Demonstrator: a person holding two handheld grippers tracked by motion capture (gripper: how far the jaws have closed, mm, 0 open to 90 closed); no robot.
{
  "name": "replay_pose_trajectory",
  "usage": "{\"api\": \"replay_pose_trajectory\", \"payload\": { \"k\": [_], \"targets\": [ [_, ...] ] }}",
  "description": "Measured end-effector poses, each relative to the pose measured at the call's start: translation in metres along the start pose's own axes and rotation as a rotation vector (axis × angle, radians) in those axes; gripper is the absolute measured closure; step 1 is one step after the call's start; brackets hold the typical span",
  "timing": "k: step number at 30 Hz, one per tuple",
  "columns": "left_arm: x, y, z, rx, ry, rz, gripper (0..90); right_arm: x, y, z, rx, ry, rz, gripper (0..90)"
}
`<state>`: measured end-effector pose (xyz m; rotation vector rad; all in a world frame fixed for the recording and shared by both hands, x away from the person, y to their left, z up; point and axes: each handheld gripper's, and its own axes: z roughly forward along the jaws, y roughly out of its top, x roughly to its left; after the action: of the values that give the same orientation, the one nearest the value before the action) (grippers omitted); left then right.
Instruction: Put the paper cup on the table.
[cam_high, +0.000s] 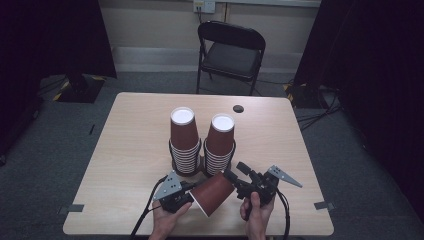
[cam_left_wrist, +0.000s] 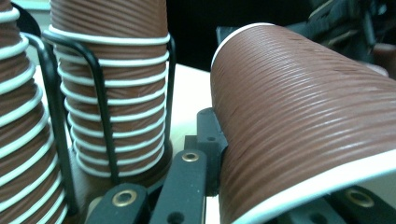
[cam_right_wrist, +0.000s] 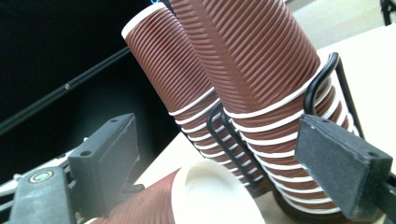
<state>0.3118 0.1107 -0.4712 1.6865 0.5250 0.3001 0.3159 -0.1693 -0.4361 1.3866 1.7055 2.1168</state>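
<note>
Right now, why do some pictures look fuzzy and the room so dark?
High view: the table is lit while dark curtains swallow the sides. Left gripper view: the loose paper cup sits so close that its near rim blurs. Right gripper view: the claw pads are soft and out of focus, and the cup stacks look tilted.
</note>
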Motion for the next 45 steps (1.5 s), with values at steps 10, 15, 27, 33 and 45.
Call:
{"api": "replay_pose_trajectory", "payload": {
  "k": [10,15,27,33,45],
  "targets": [
    [0.006,-0.001,-0.008,0.076,0.042,0.017,86.5,-0.003,-0.007,-0.014,-0.008,0.055,-0.133,12.1],
    [0.01,0.001,-0.016,0.1,0.04,-0.01,86.5,-0.001,-0.013,-0.018,0.024,0.062,-0.191,12.8],
    [0.016,0.012,-0.02,0.18,0.044,0.01,86.5,0.005,-0.022,-0.023,0.013,0.133,-0.396,12.4],
    [0.02,0.016,-0.026,0.201,0.042,-0.012,86.5,0.013,-0.029,-0.017,0.09,0.132,-0.445,16.2],
    [0.024,0.021,-0.028,0.254,0.038,-0.043,86.5,0.02,-0.037,-0.015,0.258,-0.032,-0.66,18.5]
  ]
}}
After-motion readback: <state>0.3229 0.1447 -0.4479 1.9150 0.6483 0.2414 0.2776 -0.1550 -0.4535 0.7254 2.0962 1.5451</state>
